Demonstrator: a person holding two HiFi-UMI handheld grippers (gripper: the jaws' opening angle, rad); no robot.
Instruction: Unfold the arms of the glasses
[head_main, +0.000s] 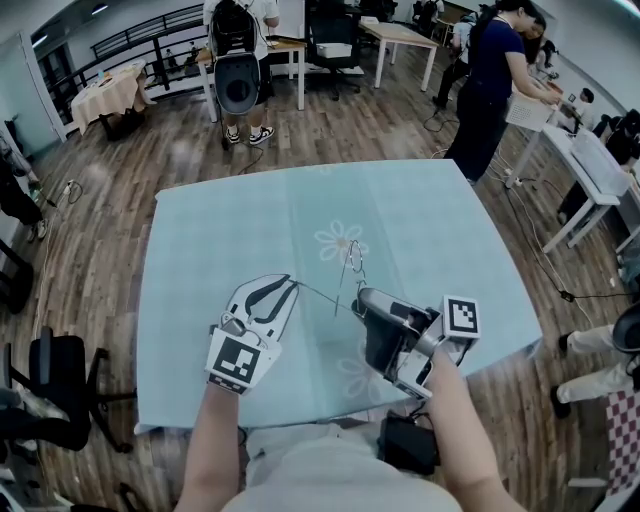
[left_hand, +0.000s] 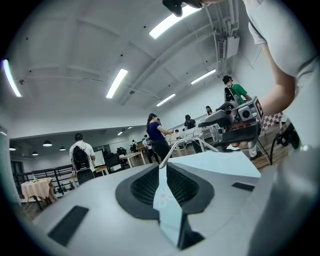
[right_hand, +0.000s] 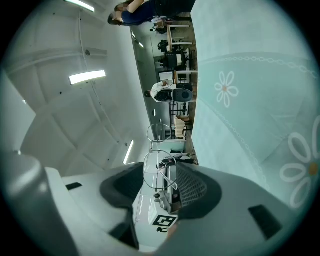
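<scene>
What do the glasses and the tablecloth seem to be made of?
The glasses: probably thin metal wire, silvery and shiny; rims and arm are very slim and glint. The tablecloth: pale blue cloth or vinyl, hard to tell which; smooth, with printed daisies and straight fold creases.
</scene>
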